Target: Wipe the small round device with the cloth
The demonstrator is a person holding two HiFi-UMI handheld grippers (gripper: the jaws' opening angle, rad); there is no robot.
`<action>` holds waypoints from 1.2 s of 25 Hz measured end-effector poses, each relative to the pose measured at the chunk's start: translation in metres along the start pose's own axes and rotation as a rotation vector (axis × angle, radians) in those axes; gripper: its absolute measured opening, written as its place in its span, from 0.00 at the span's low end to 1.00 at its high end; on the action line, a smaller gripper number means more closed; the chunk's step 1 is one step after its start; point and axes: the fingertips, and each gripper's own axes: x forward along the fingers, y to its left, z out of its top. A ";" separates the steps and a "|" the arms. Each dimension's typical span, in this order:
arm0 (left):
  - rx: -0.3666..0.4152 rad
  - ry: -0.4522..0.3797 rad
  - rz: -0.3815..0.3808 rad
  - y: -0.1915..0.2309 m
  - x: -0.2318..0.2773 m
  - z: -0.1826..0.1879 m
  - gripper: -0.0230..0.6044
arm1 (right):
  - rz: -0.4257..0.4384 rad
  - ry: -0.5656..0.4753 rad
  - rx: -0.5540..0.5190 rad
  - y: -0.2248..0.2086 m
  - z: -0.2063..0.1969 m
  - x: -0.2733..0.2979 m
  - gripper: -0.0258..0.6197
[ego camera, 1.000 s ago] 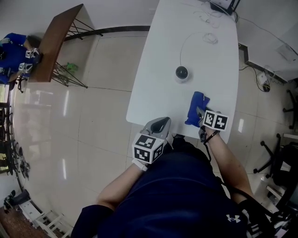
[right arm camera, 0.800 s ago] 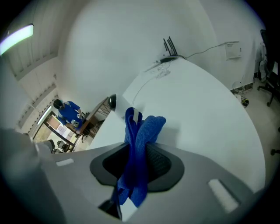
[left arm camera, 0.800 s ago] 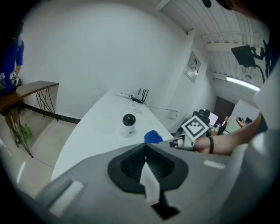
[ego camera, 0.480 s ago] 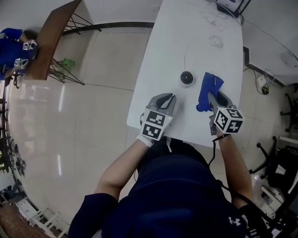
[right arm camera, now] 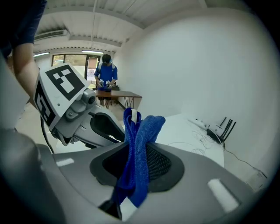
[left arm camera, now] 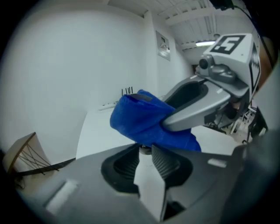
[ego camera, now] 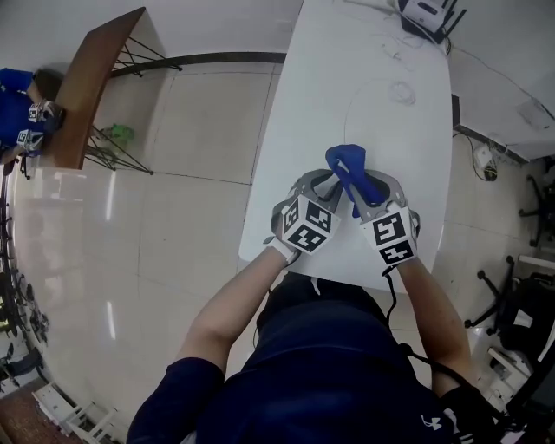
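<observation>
A blue cloth (ego camera: pixel 347 161) hangs bunched in my right gripper (ego camera: pixel 357 192), whose jaws are shut on it; the folds run down between the pads (right arm camera: pixel 136 151). The cloth covers the spot on the white table (ego camera: pixel 416 139) where the small round device stood, so the head view hides the device. My left gripper (ego camera: pixel 328 184) meets the right one under the cloth (left arm camera: pixel 140 122). Its jaws are opening, and a narrow gap shows between the ribbed pads (left arm camera: pixel 165 162). Only a small dark-and-white bit of the device (left arm camera: pixel 144 149) peeks out at their tips.
A thin white cable (ego camera: pixel 368 87) loops across the table toward a router (ego camera: pixel 425 13) at the far end. A wooden side table (ego camera: pixel 95 78) and a person in blue (ego camera: pixel 17 104) are far left. Office chair bases (ego camera: pixel 529 303) stand at the right.
Both grippers moved forward and came together at mid-table. The right one carried the cloth left over the device, which dropped out of sight. The left jaws parted slightly.
</observation>
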 end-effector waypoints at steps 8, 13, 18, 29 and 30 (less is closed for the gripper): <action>0.093 0.080 -0.153 -0.003 0.036 -0.029 0.52 | 0.056 -0.074 0.469 -0.040 -0.025 0.002 0.22; 0.129 0.142 -0.202 -0.010 0.057 -0.039 0.54 | 0.071 -0.067 0.850 -0.074 -0.073 0.002 0.22; 0.091 0.139 -0.219 -0.018 0.061 -0.039 0.50 | 0.142 0.043 0.939 -0.056 -0.122 0.026 0.22; -0.030 0.097 -0.248 -0.032 0.060 -0.042 0.47 | 0.145 0.062 1.011 -0.042 -0.132 0.034 0.22; -0.032 0.097 -0.250 -0.036 0.059 -0.043 0.47 | 0.145 0.064 1.002 -0.040 -0.131 0.031 0.22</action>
